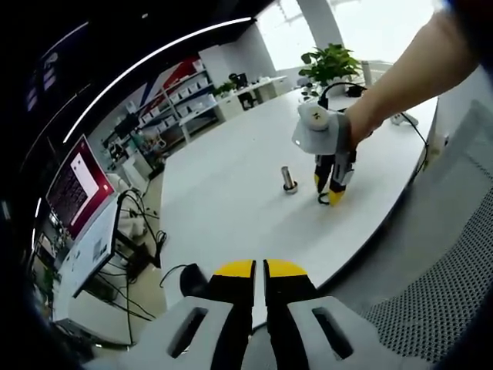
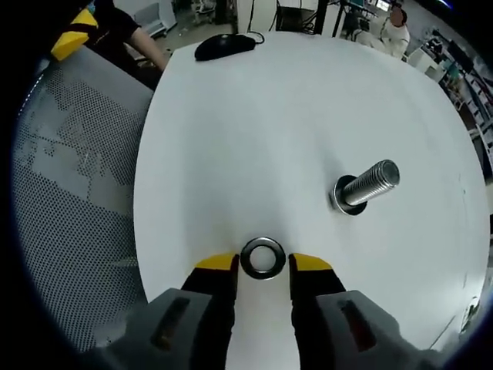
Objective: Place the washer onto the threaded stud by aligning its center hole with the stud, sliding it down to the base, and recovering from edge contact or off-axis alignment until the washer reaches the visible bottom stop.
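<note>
Metal washer (image 2: 263, 258) between right fingers (image 2: 219, 263)

Left claw (image 1: 259, 268) closed; right claw (image 2: 263, 263) parted, angled downward from a bare forearm (image 1: 416, 69).

You won't find legible text here. The monitor (image 1: 79, 187) at the left of the left gripper view shows a red window with pale rows — too blurred to read. The shelf bins (image 1: 179, 94) at upper centre carry no label you can make out. In the right gripper view, the white table (image 2: 254, 123) bears no markings.
</note>
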A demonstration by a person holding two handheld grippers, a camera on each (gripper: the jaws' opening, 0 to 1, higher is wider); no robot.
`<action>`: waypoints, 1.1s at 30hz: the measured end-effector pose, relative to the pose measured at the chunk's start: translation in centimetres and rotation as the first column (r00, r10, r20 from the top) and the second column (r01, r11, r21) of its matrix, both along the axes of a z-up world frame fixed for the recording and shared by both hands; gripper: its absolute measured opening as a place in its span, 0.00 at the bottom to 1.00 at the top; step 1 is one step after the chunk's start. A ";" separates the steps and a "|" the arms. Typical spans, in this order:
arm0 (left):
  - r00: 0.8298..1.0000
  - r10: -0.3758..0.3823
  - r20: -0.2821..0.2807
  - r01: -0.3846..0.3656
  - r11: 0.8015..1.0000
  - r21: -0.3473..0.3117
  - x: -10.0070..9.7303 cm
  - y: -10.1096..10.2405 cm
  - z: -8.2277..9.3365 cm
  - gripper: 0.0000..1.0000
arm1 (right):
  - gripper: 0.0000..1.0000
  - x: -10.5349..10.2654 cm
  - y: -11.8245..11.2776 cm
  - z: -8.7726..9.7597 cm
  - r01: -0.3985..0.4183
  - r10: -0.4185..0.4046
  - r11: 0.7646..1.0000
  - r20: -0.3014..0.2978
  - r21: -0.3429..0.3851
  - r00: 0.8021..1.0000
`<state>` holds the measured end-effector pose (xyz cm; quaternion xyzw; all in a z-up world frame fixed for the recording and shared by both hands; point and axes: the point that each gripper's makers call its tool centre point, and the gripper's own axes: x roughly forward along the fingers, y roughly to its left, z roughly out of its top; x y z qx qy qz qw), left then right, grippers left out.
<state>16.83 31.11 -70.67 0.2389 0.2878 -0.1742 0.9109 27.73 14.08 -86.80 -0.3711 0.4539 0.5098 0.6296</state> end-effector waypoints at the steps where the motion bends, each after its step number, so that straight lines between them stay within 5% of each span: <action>1: 1.000 0.000 0.000 0.000 1.000 0.000 0.0 0.0 0.0 0.02 | 0.28 -0.1 0.0 0.1 0.000 0.000 1.000 0.000 0.001 1.000; 16: 1.000 -0.004 0.003 0.004 1.000 -0.001 0.0 -0.1 0.0 0.02 | 0.25 -0.3 0.4 0.0 0.008 -0.008 1.000 0.012 -0.017 1.000; 20: 1.000 -0.004 0.003 0.004 1.000 -0.001 0.0 -0.1 0.0 0.02 | 0.25 -0.3 0.6 0.2 -0.040 0.042 0.999 0.098 -0.020 0.994; 23: 1.000 -0.005 0.004 0.005 1.000 -0.001 0.0 -0.1 0.1 0.02 | 0.25 -0.5 1.0 0.5 -0.156 0.166 0.986 0.203 -0.066 0.965; 26: 1.000 -0.003 0.007 0.003 1.000 -0.002 0.0 -0.1 0.1 0.02 | 0.24 -0.7 1.4 0.7 -0.307 0.342 0.939 0.312 -0.158 0.886; 29: 1.000 -0.003 0.008 0.003 1.000 -0.003 0.0 -0.1 0.1 0.02 | 0.24 -0.8 1.6 0.7 -0.338 0.379 0.925 0.351 -0.173 0.856; 33: 1.000 -0.005 0.008 0.005 1.000 -0.003 0.0 -0.1 0.1 0.02 | 0.24 -0.5 1.8 1.1 -0.216 0.215 0.976 0.303 -0.032 0.928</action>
